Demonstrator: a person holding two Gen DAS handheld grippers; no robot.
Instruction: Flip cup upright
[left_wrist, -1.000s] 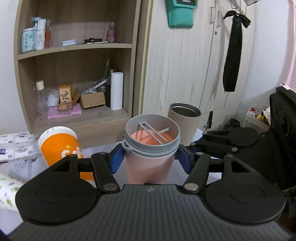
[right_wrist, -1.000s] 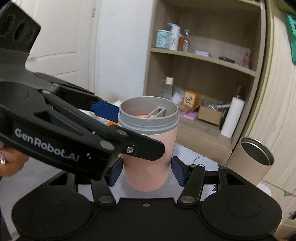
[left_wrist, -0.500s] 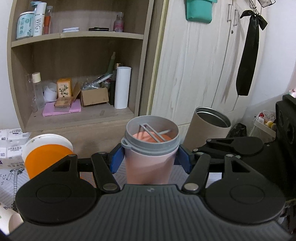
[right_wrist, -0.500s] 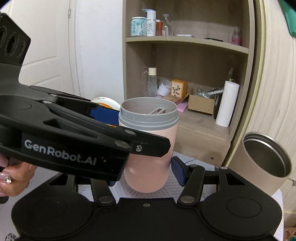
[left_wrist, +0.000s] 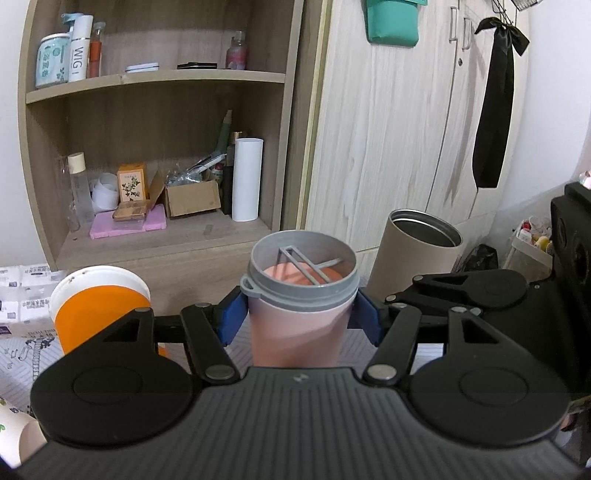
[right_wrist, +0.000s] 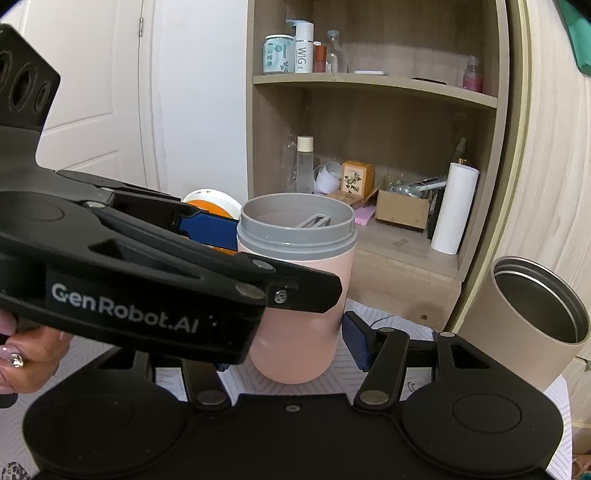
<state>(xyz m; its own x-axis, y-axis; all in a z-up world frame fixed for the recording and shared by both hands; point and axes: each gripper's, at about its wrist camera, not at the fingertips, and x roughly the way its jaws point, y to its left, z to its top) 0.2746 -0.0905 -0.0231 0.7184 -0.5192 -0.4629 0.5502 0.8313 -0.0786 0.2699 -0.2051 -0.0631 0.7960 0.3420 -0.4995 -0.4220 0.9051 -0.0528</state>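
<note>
A pink cup with a grey rim stands upright, mouth up, on the patterned table cover. My left gripper has its blue pads against the cup's two sides just under the rim. In the right wrist view the same cup stands between my right gripper's fingers. My right gripper sits low around the cup's base with a small gap at the right pad; its left pad is hidden behind the left gripper's black arm.
A beige metal-lined tumbler stands upright right of the cup, also in the right wrist view. An orange cup with a white rim stands at the left. A paper cup lies at lower left. A wooden shelf unit and wardrobe stand behind.
Both grippers and the pink cup have shifted slightly relative to the background. The cup stays upright between the left pads. The right gripper's pad stays a little off the cup.
</note>
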